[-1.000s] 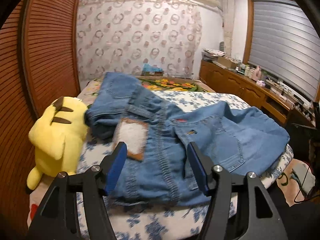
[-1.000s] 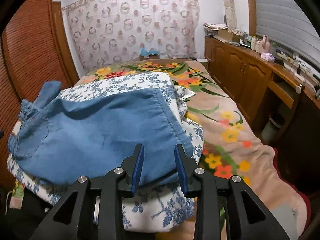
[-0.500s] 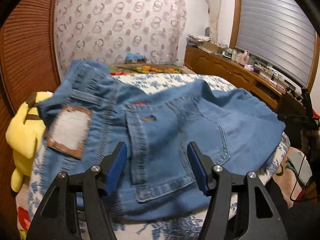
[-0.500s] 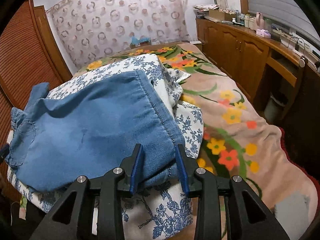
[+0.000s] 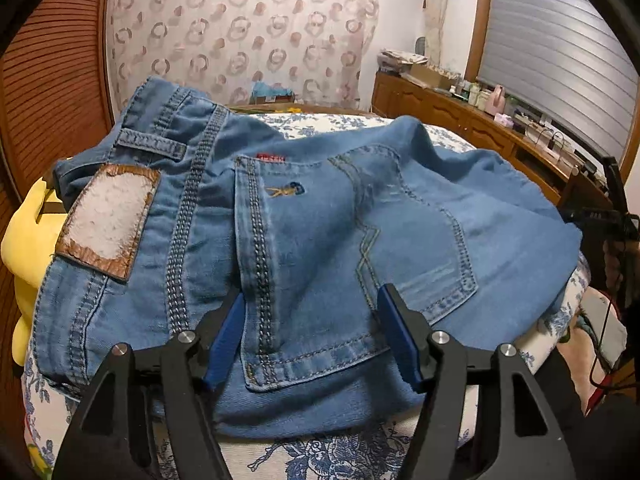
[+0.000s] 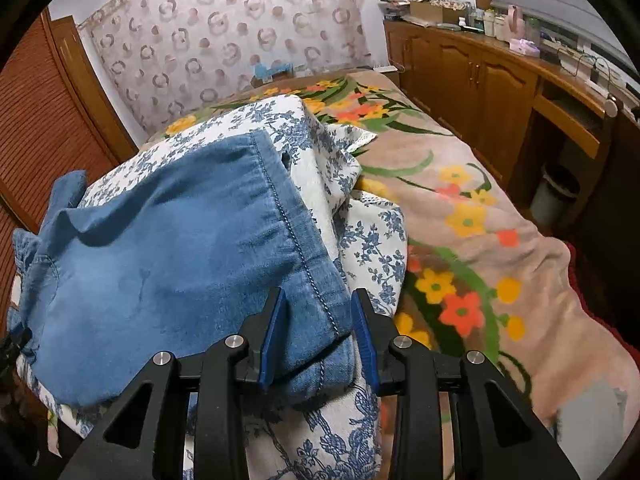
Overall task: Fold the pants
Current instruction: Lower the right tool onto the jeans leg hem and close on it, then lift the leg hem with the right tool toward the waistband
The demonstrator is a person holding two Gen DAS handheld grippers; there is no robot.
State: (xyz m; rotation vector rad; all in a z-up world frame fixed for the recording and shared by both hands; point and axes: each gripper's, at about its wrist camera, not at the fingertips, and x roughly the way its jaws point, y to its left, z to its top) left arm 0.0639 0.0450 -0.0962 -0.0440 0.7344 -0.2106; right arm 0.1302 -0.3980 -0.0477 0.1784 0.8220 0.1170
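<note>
Blue denim pants (image 5: 320,220) lie across a blue-flowered white quilt (image 5: 320,456) on the bed. In the left wrist view I see the waistband, a leather patch (image 5: 106,224) and a back pocket (image 5: 352,272). My left gripper (image 5: 312,320) is open, its blue fingers on either side of the pocket's lower edge. In the right wrist view the pant legs (image 6: 172,272) run left, hem at the near right. My right gripper (image 6: 318,312) is part open, its fingers straddling the hem corner (image 6: 320,344) without clamping it.
A yellow plush toy (image 5: 24,256) sits left of the waistband by the slatted wooden door (image 5: 52,92). A floral blanket (image 6: 480,264) covers the bed's right side. Wooden cabinets (image 6: 492,80) with clutter line the right wall. A grey bin (image 6: 556,196) stands beside them.
My left gripper has moved forward and right over the pants, from the waistband to the back pocket. My right gripper has moved in onto the hem corner and opened slightly.
</note>
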